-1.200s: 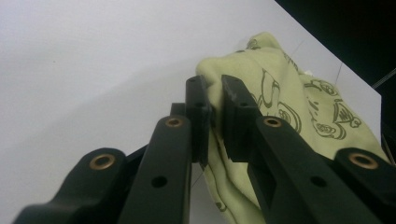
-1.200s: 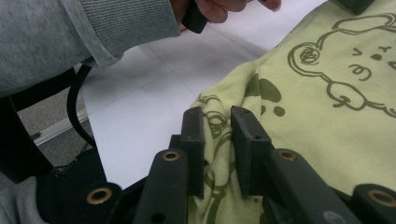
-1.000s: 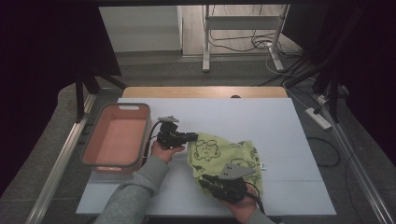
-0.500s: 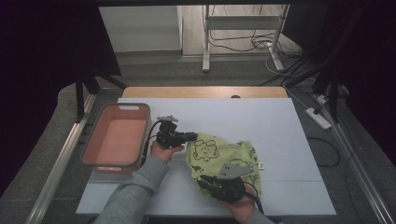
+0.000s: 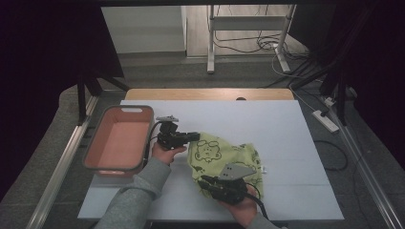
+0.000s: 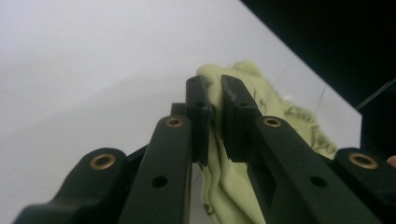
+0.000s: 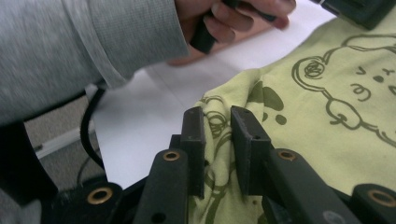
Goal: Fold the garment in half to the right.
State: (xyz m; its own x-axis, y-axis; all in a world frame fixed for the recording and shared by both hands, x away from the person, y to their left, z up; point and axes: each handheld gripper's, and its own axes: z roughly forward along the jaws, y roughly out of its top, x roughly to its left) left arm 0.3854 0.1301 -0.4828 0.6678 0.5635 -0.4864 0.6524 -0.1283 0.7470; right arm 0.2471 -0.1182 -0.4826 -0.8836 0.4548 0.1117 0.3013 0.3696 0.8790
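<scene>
A yellow-green cloth (image 5: 224, 155) printed with a cartoon bear lies crumpled on the white table (image 5: 286, 133). My left gripper (image 5: 195, 136) is at the cloth's upper left corner, its jaws shut on a fold of the cloth (image 6: 215, 140). My right gripper (image 5: 205, 182) is at the cloth's near edge, and its jaws pinch a bunched fold of the cloth (image 7: 218, 140). The right gripper (image 7: 217, 116) view also shows the person's left hand (image 7: 233, 23) and grey sleeve (image 7: 84, 51) beyond the cloth.
A salmon-pink plastic bin (image 5: 119, 140) with nothing in it stands at the table's left edge, just left of my left gripper. A wooden strip (image 5: 205, 94) runs along the table's far edge. Cables and stand legs lie on the floor behind.
</scene>
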